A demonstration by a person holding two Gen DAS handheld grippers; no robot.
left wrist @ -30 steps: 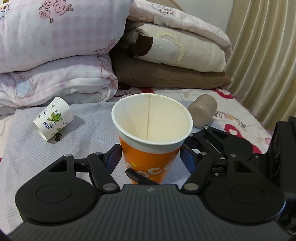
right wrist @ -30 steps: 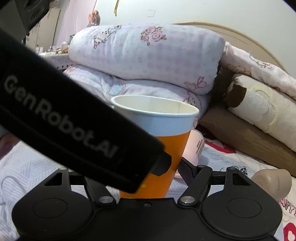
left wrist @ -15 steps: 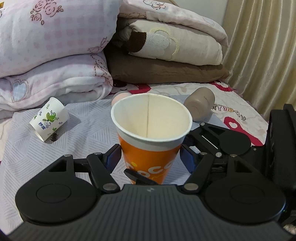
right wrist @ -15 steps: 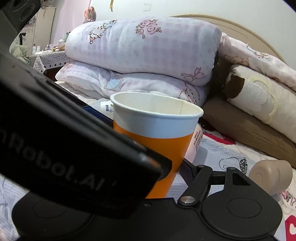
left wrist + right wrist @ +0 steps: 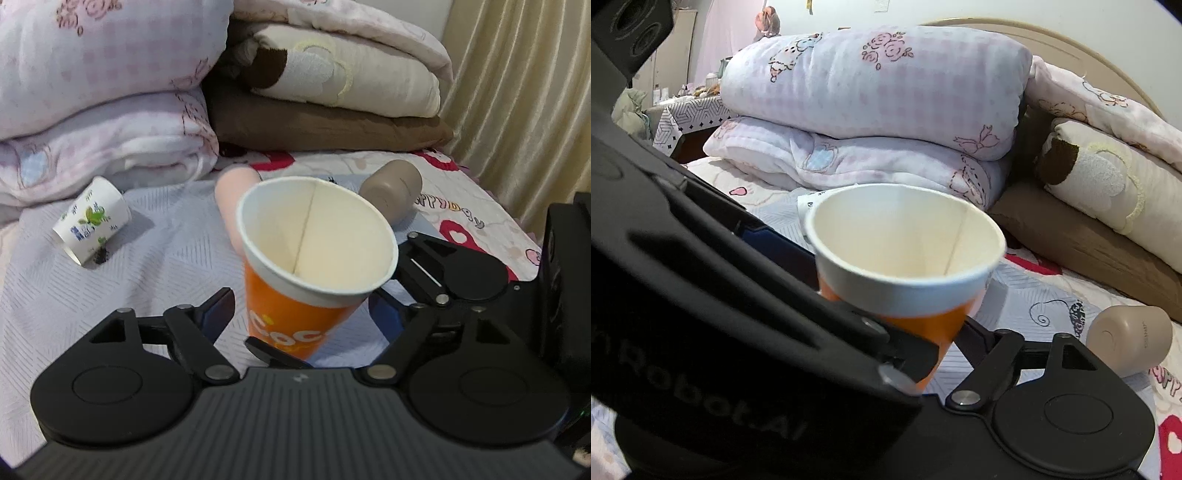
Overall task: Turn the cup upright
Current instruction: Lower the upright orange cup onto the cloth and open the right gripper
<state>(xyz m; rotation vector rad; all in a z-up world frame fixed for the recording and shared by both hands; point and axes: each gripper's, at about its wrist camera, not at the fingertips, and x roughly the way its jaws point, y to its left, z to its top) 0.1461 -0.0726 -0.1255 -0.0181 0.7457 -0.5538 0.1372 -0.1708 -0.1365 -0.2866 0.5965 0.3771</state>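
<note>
The orange paper cup (image 5: 295, 295) stands mouth-up on the bed (image 5: 147, 266), leaning toward 1 o'clock in the left wrist view. It sits between the spread fingers of the left tool (image 5: 301, 308), with a gap visible on each side, so nothing pinches it. The right tool (image 5: 923, 354) crowds the cup's base; I cannot tell whether it grips. The bedding is soft, so I would settle the base flat and then draw both tools straight back, clear of the rim. A white printed cup (image 5: 92, 221) lies on its side at 10 o'clock.
</note>
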